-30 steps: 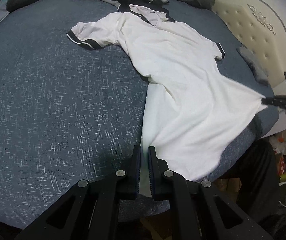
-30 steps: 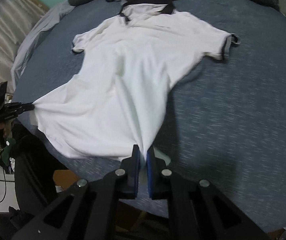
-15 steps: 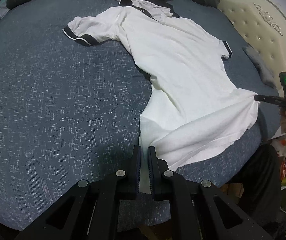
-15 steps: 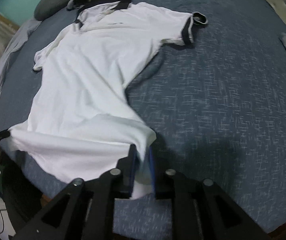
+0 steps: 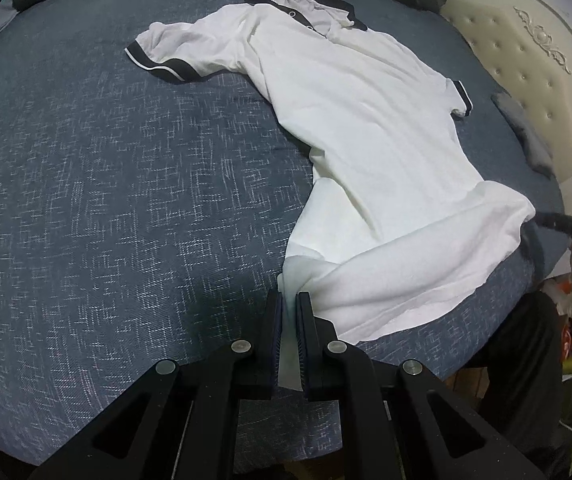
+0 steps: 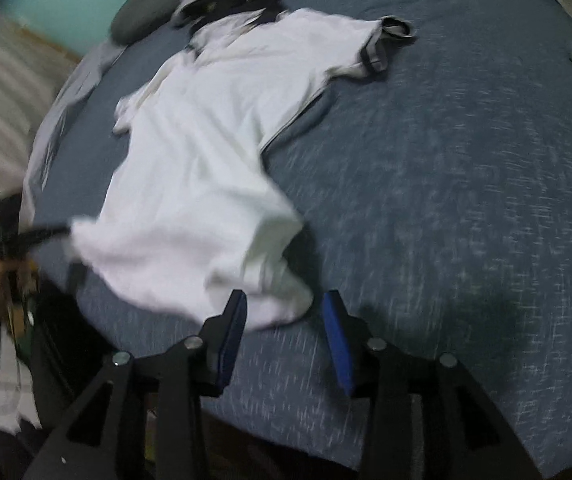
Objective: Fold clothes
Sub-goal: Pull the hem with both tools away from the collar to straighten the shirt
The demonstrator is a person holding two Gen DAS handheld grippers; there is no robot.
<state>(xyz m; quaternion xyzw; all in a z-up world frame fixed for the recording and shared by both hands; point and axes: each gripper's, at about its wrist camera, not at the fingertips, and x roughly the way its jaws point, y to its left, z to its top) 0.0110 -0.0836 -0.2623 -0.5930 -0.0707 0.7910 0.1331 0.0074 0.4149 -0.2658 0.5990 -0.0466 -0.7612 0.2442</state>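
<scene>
Left wrist view: white short-sleeved polo shirt w/ black collar and black sleeve trim [image 5: 350, 120] is lying face up on the blue-grey woven bed cover [image 5: 106, 200], collar toward the far pillows, hem toward the near bed edge. Left gripper [image 5: 289, 308] is keeping its jaws together, clamped on one hem corner; cloth is showing as a pale strip between the blue pads. Right gripper [image 5: 554, 220] is sitting at the other hem corner, just off the bed edge.

Right wrist view (blurred): right gripper [image 6: 286, 312], jaws opening; the hem corner is lying slack betw. them, pads not pressing on it. Left gripper [image 6: 38, 236] is visible at the far hem corner, pulling a short peak in the fabric.

Handling, judged: thin knit, light, fully limp, no stiffness, so it is sagging and bunching wherever unsupported, as in the rumpled band along the hem. Not fragile; prob. gripping well on ribbed pads, sliding easily over the cover. Best hold pts: hem corners, shoulder seams, sleeve cuffs; pinching mid-panel would be lifting only a tent of cloth.
</scene>
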